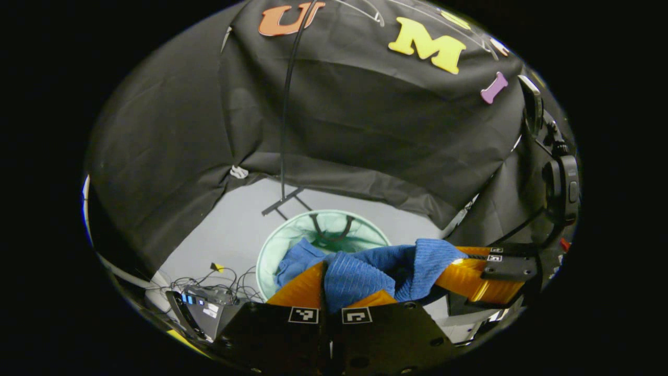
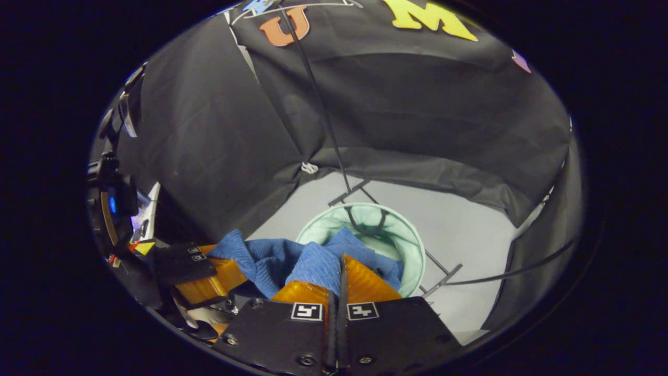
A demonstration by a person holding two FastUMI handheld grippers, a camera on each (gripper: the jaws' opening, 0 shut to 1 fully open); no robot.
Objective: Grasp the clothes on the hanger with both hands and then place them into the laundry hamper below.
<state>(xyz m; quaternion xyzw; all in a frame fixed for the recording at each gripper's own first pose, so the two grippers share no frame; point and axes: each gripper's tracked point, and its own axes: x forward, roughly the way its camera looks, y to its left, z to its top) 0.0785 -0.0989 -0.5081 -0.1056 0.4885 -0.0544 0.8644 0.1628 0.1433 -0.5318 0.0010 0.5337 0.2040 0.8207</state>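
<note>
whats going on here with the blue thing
A person is using two handheld grippers to carry a blue garment. The left gripper and the right gripper are each shut on it, holding it bunched above the round green hamper on the floor. It is not dropped in yet.

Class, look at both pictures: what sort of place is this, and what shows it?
Probably a cloth-walled recording booth: black cloth wall, plain grey floor, mint laundry hamper, loose cables.
</note>
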